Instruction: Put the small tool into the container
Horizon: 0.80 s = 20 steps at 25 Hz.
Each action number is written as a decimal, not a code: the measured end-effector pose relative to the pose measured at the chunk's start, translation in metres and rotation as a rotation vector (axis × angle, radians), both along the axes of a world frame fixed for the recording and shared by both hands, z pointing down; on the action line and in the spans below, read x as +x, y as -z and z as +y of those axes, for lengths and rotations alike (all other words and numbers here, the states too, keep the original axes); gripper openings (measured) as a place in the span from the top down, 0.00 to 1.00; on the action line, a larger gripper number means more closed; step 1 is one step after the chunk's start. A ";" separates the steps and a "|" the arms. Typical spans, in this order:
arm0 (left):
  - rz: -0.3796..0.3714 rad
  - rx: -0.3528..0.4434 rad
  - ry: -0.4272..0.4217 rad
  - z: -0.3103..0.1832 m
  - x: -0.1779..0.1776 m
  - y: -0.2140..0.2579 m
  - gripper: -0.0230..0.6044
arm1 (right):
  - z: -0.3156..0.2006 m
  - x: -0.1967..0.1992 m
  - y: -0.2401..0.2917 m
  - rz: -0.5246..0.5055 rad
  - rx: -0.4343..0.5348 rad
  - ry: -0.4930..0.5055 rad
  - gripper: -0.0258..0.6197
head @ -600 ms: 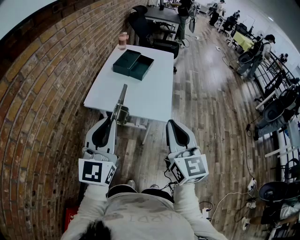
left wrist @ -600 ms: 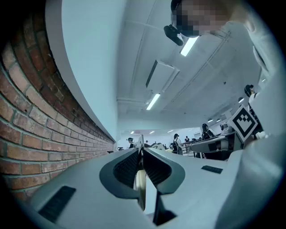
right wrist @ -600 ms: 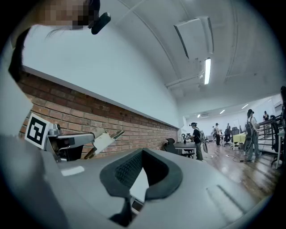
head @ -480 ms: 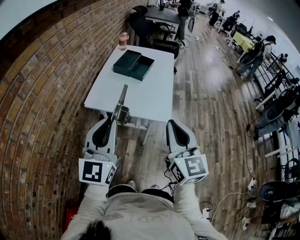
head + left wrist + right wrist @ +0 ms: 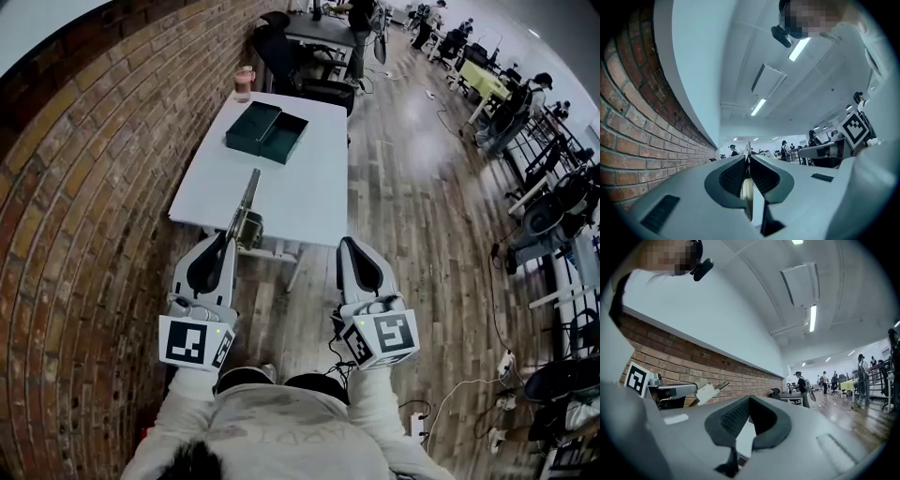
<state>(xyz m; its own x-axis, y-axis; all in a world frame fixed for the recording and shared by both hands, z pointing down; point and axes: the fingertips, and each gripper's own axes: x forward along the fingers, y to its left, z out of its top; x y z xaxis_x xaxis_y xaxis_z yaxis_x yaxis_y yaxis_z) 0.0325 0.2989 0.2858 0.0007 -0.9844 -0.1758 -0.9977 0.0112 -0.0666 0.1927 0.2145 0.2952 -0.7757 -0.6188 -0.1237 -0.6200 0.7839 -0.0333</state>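
the table [image 5: 291,192] stands ahead of you, with the brick wall [image 5: 84,187] along its left. on its far half sits the container [image 5: 288,137], a second box [image 5: 251,125] touching its left side. the cup [image 5: 246,82] is at the far left corner, behind both. a chair [image 5: 279,45] stands behind the table. your left gripper [image 5: 228,241] is before the near edge; the tool [image 5: 247,199] in it reaches over the table's near half, well apart from the container. your right gripper [image 5: 349,246] is to its right, over the floor [image 5: 412,216].

Brick wall [image 5: 628,117] at left, ceiling lights [image 5: 758,107] overhead; left tongs [image 5: 749,158] pinched on thin pale tool [image 5: 746,199].
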 end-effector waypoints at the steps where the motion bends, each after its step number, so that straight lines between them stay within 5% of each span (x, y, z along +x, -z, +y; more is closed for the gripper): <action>1: 0.000 0.000 -0.007 -0.001 -0.002 0.000 0.91 | 0.000 -0.001 0.000 -0.005 0.000 -0.007 0.94; 11: -0.007 -0.014 -0.039 -0.022 -0.020 -0.007 0.91 | -0.013 -0.023 -0.007 0.005 -0.001 -0.008 0.94; 20: -0.021 -0.022 -0.021 -0.082 -0.042 -0.013 0.91 | -0.077 -0.056 -0.012 -0.002 -0.003 0.037 0.94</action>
<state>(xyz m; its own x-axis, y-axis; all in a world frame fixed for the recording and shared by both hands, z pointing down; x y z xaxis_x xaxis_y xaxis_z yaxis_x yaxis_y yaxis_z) -0.0096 0.2168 0.2983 0.0251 -0.9878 -0.1538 -0.9961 -0.0117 -0.0871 0.1366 0.1371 0.3076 -0.7979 -0.5900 -0.1234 -0.5904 0.8062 -0.0368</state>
